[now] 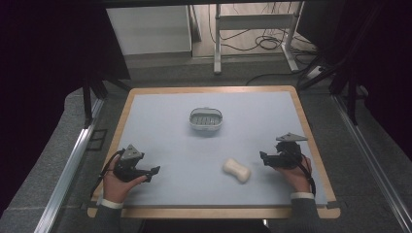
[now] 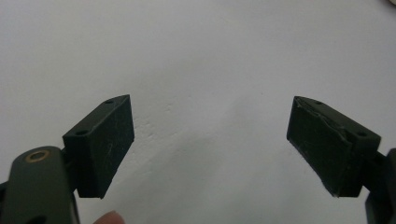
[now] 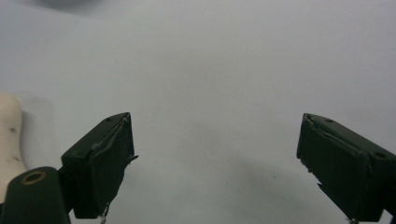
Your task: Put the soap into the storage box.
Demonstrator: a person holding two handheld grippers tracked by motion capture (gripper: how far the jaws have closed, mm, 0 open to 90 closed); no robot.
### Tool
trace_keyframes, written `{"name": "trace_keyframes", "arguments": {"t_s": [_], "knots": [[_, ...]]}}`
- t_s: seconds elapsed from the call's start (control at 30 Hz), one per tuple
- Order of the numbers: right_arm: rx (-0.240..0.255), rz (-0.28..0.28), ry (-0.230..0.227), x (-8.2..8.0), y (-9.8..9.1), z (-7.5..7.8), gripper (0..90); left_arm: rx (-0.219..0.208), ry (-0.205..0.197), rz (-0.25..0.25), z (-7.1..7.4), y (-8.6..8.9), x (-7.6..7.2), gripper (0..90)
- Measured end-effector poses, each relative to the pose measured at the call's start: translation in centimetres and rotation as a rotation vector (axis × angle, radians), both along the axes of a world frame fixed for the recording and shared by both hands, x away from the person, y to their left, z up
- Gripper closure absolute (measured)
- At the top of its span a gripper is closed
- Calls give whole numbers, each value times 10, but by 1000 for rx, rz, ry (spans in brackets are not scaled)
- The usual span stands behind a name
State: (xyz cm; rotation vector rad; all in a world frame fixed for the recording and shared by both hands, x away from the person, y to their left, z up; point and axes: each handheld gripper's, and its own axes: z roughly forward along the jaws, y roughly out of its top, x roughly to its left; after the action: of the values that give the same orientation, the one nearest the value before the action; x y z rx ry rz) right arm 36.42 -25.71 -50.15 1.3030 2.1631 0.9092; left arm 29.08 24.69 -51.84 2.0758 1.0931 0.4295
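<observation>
A cream, bone-shaped bar of soap (image 1: 236,170) lies on the pale blue mat toward the front right. Its end shows at the left edge of the right gripper view as soap (image 3: 8,140). A grey soap dish (image 1: 206,119) with a ribbed insert stands in the middle of the mat, farther back. My right gripper (image 1: 263,157) rests just right of the soap, open, its jaws wide apart over bare mat (image 3: 215,154). At the front left, my left gripper (image 1: 154,173) also stands open, with nothing between its jaws (image 2: 210,140).
The mat lies on a wooden table (image 1: 311,141) whose edge frames it. Metal rails (image 1: 73,160) run along both sides. Behind the table stand a white desk frame (image 1: 218,43) and loose cables on the floor.
</observation>
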Motion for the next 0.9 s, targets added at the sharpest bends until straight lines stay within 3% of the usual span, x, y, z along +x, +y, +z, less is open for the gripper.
{"name": "trace_keyframes", "arguments": {"t_s": [0.1,0.37,0.43,0.9], "knots": [[-23,-1,0,0,1,-1,109,0,0,0,0,0,0,155],[0,17,6,-2,-2,-1,119,-10,-2,4,1,3,0,155],[32,32,4,-4,-4,2,131,-8,0,4,1,3,1,155],[39,80,-30,-12,-1,15,168,-5,3,8,-2,3,2,154]]}}
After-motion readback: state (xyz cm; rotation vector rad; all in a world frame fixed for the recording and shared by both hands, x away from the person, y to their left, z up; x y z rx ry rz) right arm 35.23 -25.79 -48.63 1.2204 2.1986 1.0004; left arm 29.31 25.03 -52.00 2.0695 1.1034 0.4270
